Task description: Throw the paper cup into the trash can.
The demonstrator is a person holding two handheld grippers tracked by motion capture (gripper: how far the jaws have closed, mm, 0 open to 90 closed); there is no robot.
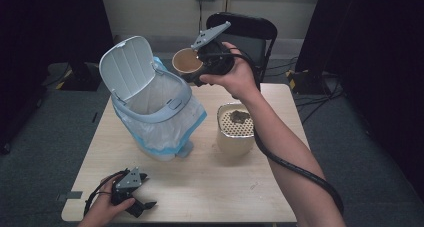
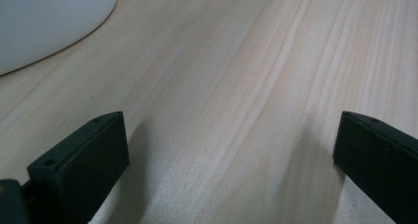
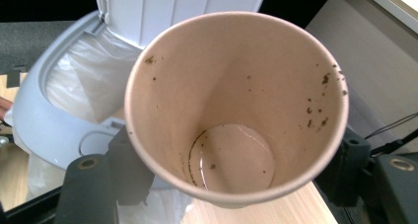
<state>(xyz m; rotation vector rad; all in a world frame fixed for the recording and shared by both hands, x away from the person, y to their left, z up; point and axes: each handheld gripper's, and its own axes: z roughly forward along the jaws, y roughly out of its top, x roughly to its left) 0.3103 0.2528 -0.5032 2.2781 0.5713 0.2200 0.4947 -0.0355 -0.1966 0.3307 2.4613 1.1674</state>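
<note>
My right gripper is raised over the table's far edge, just right of the bin's opening, and is shut on a paper cup. In the right gripper view the cup is tilted, its mouth facing the camera, with the black jaws pressing on both of its sides. A little liquid and dark tea specks sit at its bottom. The white waste bin has its lid up and a plastic liner inside. My left gripper rests open on the table's near left corner, with nothing between the jaws.
A beige container with a perforated strainer top holding wet tea leaves stands right of the bin. A black chair is behind the table. In the left gripper view, a white rounded object lies ahead on the wooden table.
</note>
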